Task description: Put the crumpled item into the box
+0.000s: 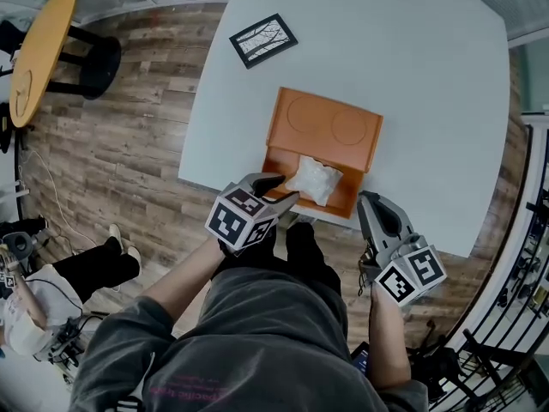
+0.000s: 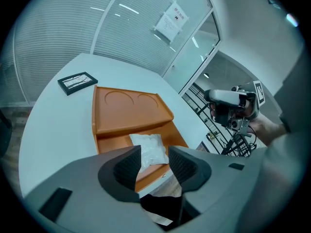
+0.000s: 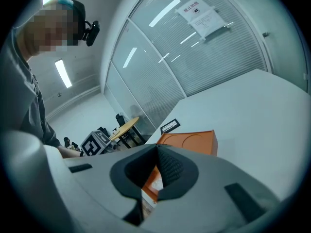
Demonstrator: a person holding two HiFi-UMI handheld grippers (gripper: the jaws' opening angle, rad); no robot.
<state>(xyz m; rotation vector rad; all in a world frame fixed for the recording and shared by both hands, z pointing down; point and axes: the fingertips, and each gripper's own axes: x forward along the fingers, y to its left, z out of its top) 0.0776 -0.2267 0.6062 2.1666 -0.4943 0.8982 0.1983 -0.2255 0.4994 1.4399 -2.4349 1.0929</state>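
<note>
Nearest, the left tool (image 1: 285, 190) stands wide open at the box's near edge, with nothing between its pads. The right tool (image 1: 371, 202) looks closed and empty, though its tips are hard to read. Beyond them, the white crumpled item (image 1: 313, 179) lies inside the open orange box (image 1: 330, 125) on the table (image 1: 420, 75). Farther off is a framed picture (image 1: 263, 39).

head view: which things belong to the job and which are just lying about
Job: crumpled white bag, orange box, left gripper with jaws open.
Lying about: black-framed picture, round wooden table, right gripper with jaws shut, beside the box.
</note>
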